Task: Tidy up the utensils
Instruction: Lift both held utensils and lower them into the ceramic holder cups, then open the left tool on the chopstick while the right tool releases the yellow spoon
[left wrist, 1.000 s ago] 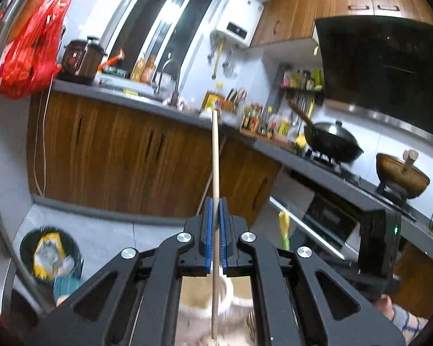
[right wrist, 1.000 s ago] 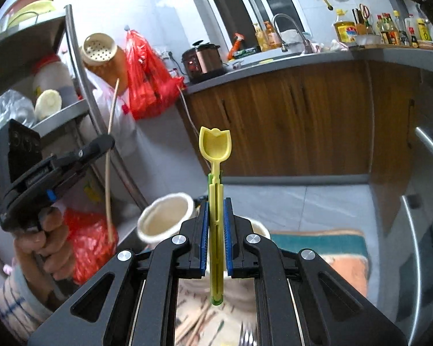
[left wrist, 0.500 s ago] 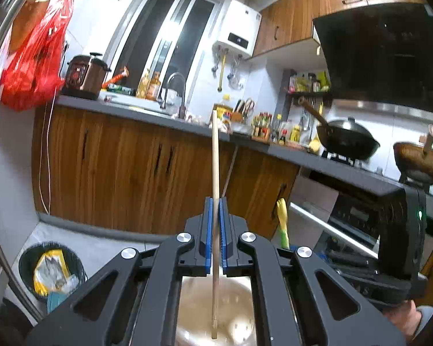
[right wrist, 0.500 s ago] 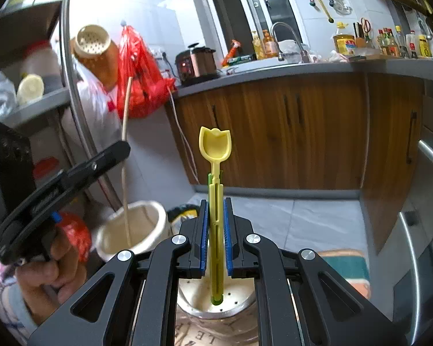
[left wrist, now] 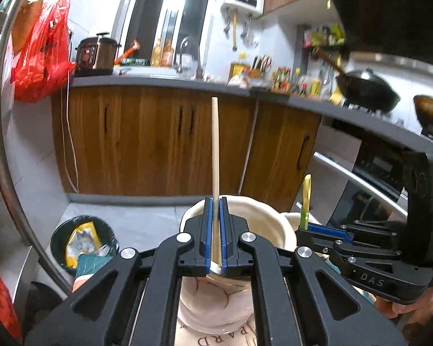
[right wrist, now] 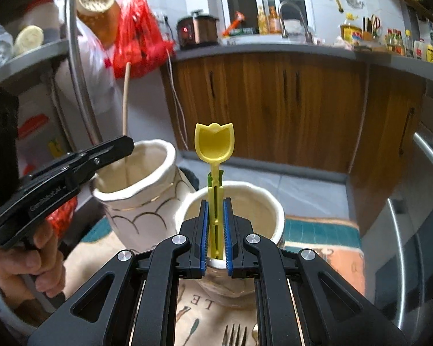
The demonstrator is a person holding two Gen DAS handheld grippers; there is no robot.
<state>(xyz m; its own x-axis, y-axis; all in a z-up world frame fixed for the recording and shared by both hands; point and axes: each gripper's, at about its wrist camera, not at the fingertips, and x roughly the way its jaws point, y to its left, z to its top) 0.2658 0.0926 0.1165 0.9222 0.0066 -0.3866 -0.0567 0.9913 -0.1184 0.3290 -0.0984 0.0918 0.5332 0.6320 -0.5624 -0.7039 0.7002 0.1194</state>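
My left gripper (left wrist: 215,230) holds a wooden chopstick (left wrist: 215,155) upright, its lower end inside a tall cream vase (left wrist: 262,225). The jaws look slightly parted around the stick. In the right wrist view the same chopstick (right wrist: 125,98) stands in that vase (right wrist: 141,190), beside the left gripper (right wrist: 121,147). My right gripper (right wrist: 216,230) holds a yellow tulip-shaped spoon (right wrist: 214,144) upright over a shorter cream pot (right wrist: 262,213). Its pads stand a little off the handle. The right gripper (left wrist: 326,229) and spoon (left wrist: 306,201) also show in the left wrist view.
A printed placemat (right wrist: 193,314) lies under the pots, with a fork (right wrist: 235,337) at the near edge. A metal shelf rack (right wrist: 75,57) stands at left. A bin (left wrist: 80,242) sits on the floor. Wooden cabinets (left wrist: 147,138) and counter lie behind.
Both grippers have come down with their utensils. The chopstick now reaches into the tall vase and the spoon's handle into the shorter pot. Both jaws have loosened a little.
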